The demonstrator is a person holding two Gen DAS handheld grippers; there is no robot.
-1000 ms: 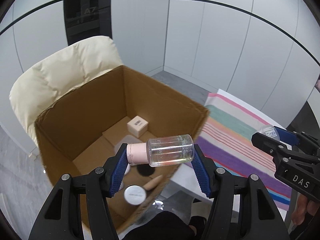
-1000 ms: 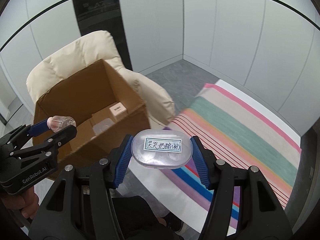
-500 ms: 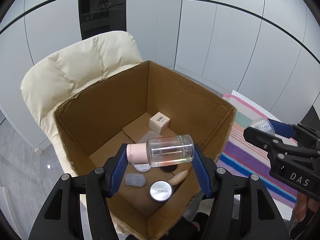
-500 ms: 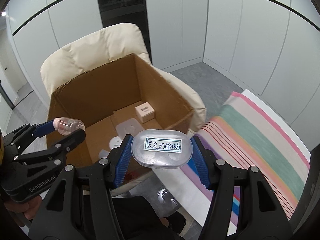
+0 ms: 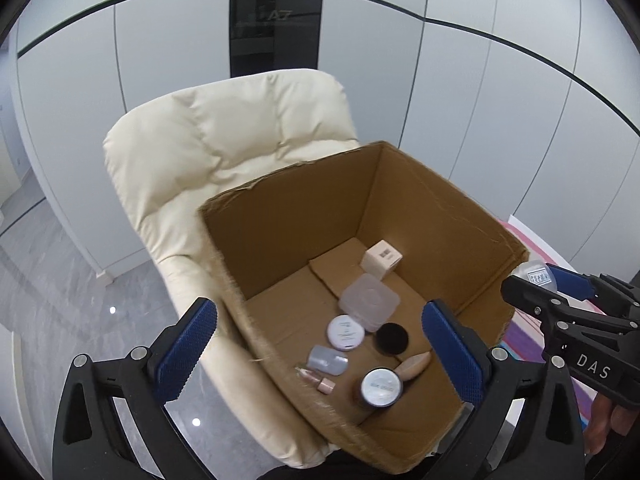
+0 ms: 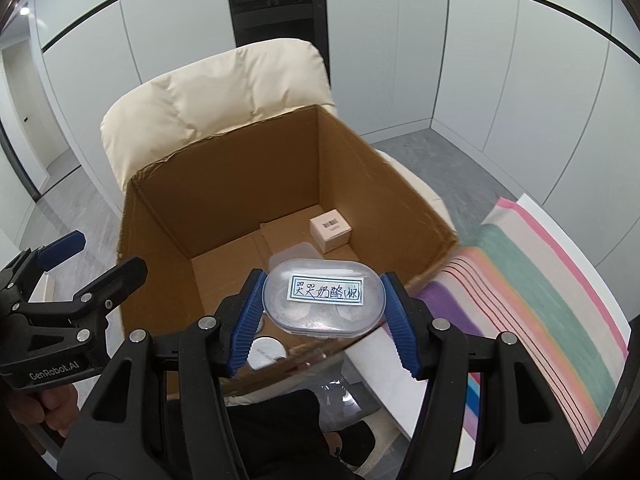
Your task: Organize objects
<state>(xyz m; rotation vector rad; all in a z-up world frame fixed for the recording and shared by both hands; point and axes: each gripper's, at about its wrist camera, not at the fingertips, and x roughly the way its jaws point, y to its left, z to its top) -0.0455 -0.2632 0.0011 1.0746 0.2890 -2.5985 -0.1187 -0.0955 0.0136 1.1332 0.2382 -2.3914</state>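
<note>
An open cardboard box (image 5: 440, 216) stands on a cream armchair (image 5: 224, 152). My left gripper (image 5: 320, 348) is open and empty above the box's near left side. A small clear bottle with a pink cap (image 5: 316, 379) lies on the box floor below it, blurred. My right gripper (image 6: 322, 320) is shut on an oval clear plastic case with a handwritten label (image 6: 324, 298), held above the box's near edge (image 6: 280, 364). The right gripper (image 5: 552, 284) also shows at the right in the left wrist view.
In the box lie a small white carton (image 5: 382, 258), a clear square case (image 5: 369, 300), round jars (image 5: 346, 332) (image 5: 380, 387), a black disc (image 5: 392, 338), a grey case (image 5: 327, 360) and a tan piece (image 5: 414, 364). A striped cloth (image 6: 540, 292) covers a table at the right.
My left gripper has opened and let go of the clear bottle, which now lies in the box. Both grippers have moved over the box; the right still holds the oval case.
</note>
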